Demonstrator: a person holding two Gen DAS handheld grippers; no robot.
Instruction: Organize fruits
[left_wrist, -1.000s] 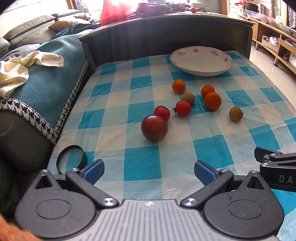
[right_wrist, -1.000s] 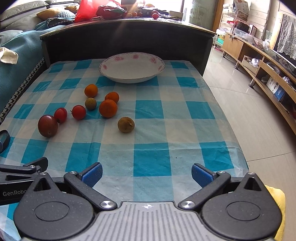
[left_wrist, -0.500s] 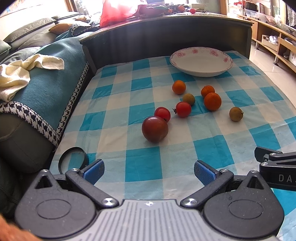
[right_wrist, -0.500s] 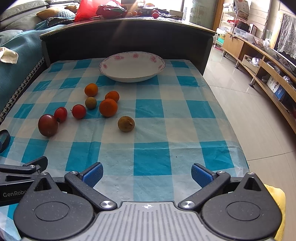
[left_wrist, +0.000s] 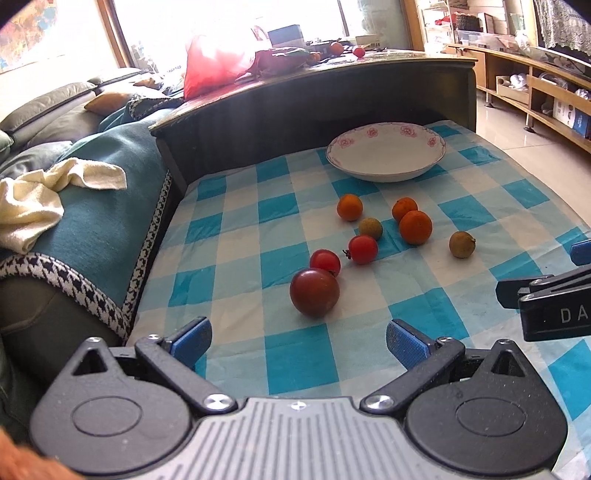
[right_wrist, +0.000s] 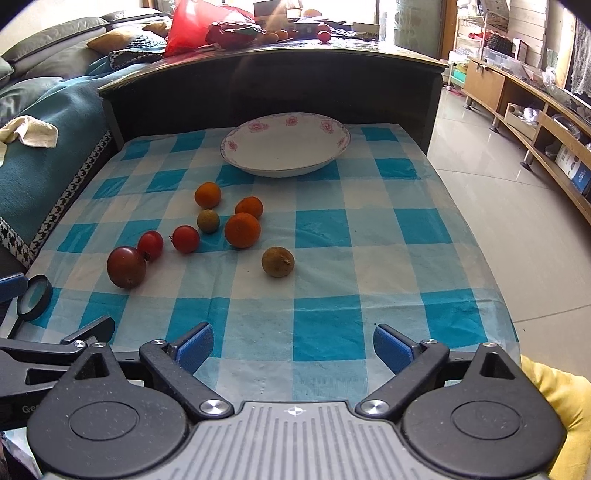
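Still loose, stemmed tomato (left_wrist: 362, 249) stem leftward.

Blue-and-white checked tablecloth (right_wrist: 373, 229), white pink-flowered bowl (right_wrist: 236, 147), red tomatoes (right_wrist: 185, 239)

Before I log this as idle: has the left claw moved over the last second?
Yes. The left claw has advanced toward the bowl and dark tomato, judged against the checked cloth.

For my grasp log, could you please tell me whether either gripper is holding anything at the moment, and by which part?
Nothing is held. The left gripper and right gripper are both open with only tablecloth between their fingers.
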